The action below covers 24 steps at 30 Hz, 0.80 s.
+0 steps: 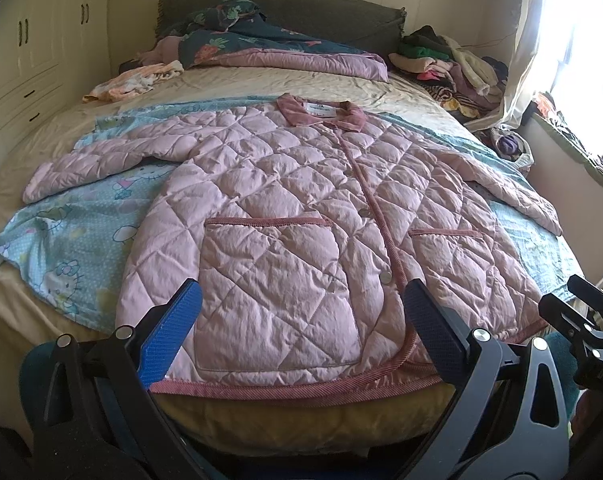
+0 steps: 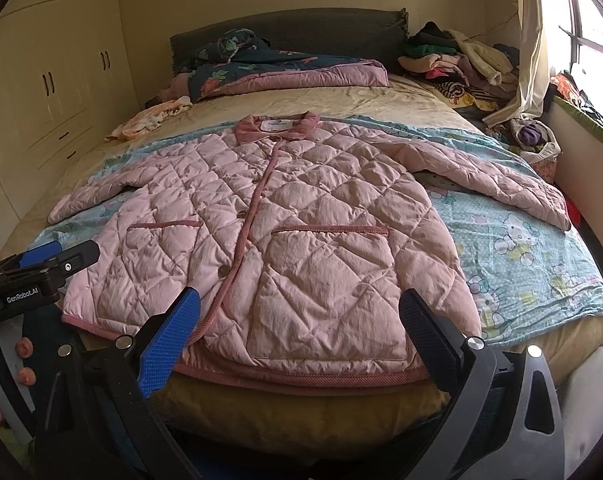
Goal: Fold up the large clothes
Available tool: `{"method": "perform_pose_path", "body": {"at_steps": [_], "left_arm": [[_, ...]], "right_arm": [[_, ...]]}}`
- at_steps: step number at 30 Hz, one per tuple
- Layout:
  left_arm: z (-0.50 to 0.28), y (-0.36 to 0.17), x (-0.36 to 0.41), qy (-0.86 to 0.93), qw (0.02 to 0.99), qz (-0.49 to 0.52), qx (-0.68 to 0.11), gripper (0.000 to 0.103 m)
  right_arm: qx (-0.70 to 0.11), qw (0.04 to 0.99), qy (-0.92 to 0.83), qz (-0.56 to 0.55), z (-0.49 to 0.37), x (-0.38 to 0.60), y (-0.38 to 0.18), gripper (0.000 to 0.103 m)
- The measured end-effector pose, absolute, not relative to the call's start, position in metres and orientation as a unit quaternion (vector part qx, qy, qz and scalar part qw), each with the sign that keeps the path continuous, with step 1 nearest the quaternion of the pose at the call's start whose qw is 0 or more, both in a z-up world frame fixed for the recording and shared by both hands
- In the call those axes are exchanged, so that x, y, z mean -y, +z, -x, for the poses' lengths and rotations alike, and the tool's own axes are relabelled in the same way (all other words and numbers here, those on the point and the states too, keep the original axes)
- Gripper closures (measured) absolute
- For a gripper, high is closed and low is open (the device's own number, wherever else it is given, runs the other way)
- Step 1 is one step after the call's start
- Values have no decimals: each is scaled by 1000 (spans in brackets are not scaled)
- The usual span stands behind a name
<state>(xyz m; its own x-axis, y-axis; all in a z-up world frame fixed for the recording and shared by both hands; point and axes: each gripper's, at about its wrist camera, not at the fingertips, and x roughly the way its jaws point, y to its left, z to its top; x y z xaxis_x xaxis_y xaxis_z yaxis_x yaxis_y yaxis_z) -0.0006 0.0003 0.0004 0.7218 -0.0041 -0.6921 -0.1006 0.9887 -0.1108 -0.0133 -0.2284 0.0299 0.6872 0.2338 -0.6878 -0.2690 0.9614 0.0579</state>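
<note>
A pink quilted jacket [image 1: 285, 208] lies flat and buttoned on the bed, front up, collar at the far end, both sleeves spread out to the sides. It also shows in the right wrist view [image 2: 293, 232]. My left gripper [image 1: 301, 312] is open and empty, its blue fingers [image 1: 173, 332] just above the jacket's hem over the left pocket. My right gripper [image 2: 301, 316] is open and empty above the hem over the right pocket. The right gripper shows at the right edge of the left wrist view [image 1: 581, 320].
A light blue cartoon sheet [image 1: 73, 240] lies under the jacket on the beige bed [image 1: 261, 84]. A folded quilt [image 1: 285, 52] and a pile of clothes [image 1: 449, 60] sit at the head end. Wardrobes [image 1: 25, 60] stand left, a window [image 1: 581, 40] right.
</note>
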Motion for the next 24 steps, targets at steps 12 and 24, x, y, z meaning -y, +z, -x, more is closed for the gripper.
{"method": "perform_pose_path", "body": {"at_steps": [12,24], "left_arm": [[1,0,0,27,925,70,-372,8],[-5,10,5,27,925,69,-373,8]], "right_arm": [[-372,918,138,22,13,228,29,4],[-379,915,134,19,7,232,23,4]]}}
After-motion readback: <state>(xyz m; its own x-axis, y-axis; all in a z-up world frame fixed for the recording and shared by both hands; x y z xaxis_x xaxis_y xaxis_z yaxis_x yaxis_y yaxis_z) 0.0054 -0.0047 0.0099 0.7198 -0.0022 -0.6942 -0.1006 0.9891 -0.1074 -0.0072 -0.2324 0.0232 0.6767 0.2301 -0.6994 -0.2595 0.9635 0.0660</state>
